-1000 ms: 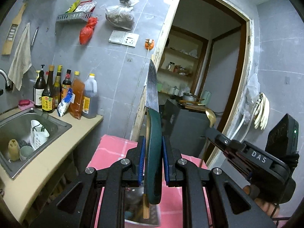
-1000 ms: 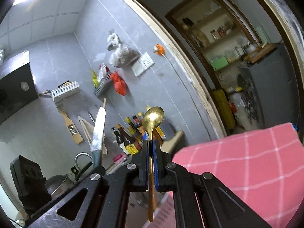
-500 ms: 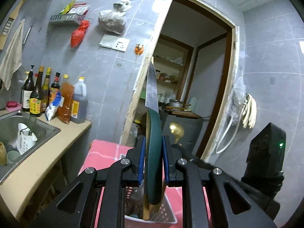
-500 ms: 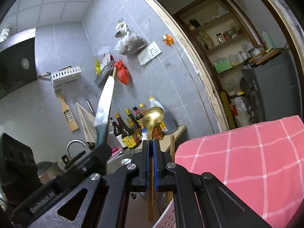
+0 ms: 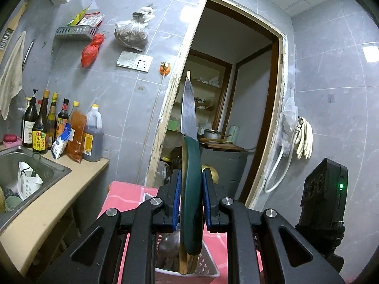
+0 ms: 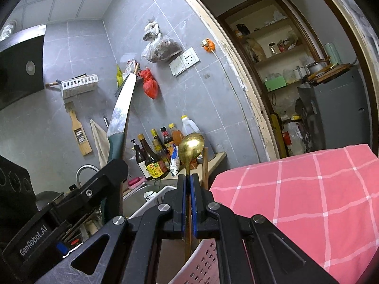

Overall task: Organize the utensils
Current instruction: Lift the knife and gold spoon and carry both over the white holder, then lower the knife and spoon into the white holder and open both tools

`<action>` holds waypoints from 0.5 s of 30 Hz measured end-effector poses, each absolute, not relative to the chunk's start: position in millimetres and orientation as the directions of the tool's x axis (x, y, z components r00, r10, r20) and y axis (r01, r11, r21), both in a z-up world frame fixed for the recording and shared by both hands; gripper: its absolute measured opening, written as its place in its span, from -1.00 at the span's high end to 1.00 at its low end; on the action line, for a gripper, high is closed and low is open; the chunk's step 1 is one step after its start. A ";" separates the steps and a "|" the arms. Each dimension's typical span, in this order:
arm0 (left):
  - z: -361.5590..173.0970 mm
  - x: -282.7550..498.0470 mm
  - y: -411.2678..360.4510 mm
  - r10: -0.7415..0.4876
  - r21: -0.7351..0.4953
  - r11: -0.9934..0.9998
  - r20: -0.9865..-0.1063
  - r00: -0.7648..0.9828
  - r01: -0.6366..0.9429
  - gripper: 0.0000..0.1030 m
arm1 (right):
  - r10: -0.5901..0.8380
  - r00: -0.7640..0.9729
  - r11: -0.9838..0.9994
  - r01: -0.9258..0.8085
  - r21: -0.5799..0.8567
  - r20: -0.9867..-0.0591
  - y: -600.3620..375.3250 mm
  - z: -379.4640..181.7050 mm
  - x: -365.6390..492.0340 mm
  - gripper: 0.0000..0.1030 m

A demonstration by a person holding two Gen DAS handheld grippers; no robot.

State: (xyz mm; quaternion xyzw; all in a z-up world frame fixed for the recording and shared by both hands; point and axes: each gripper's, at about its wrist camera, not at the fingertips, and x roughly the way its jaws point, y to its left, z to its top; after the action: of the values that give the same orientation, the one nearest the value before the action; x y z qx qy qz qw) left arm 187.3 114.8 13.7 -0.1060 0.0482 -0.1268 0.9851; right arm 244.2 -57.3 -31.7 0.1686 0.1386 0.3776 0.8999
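Knife [image 5: 188, 116] and gold spoon [image 6: 191, 145] stood upright in the two tongs above a white slotted utensil basket [image 5: 208, 264].

Left tongs [image 5: 191, 198] were clamped on the knife's dark green handle, blade pointing up, with a wooden stick [image 5: 182, 255] alongside the handle reaching down into the basket. Right tongs [image 6: 188, 204] were pinched narrow on the spoon's thin stem, bowl upward; its lower end hung over the basket's rim [image 6: 201, 262]. The basket sat on a pink checked cloth [image 6: 308, 198], with dark utensils already inside it, too dim to name. Beside the cloth ran the counter [image 5: 45, 203] with a steel sink [image 5: 28, 168] and a row of sauce bottles [image 5: 42, 130] against the grey tiled wall.
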 end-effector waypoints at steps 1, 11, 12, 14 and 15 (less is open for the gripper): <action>14.1 187.0 114.3 -0.261 -0.220 0.945 -0.068 0.963 0.241 0.73 | 0.728 0.675 0.658 -0.634 0.406 -0.125 -56.2 -31.8 244.3 0.92; 15.0 185.1 114.6 -0.261 -0.232 0.943 -0.068 0.963 0.239 0.73 | 0.731 0.662 0.666 -0.639 0.385 -0.166 -54.5 -35.8 237.7 0.89; 14.9 184.4 115.0 -0.261 -0.233 0.943 -0.067 0.963 0.239 0.73 | 0.730 0.663 0.667 -0.637 0.387 -0.167 -56.0 -35.6 237.3 0.89; 15.2 183.5 114.5 -0.258 -0.232 0.944 -0.068 0.964 0.236 0.74 | 0.732 0.659 0.665 -0.639 0.387 -0.171 -59.7 -33.9 236.6 0.89; 15.0 183.5 114.4 -0.258 -0.233 0.943 -0.067 0.964 0.236 0.74 | 0.734 0.656 0.664 -0.642 0.384 -0.174 -61.0 -33.2 236.4 0.89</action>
State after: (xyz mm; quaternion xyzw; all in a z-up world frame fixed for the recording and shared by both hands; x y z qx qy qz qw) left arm 183.5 114.4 15.0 -0.1120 0.0485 -0.1255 0.9846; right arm 236.4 -61.0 -33.2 0.1459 0.1591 0.3830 0.8982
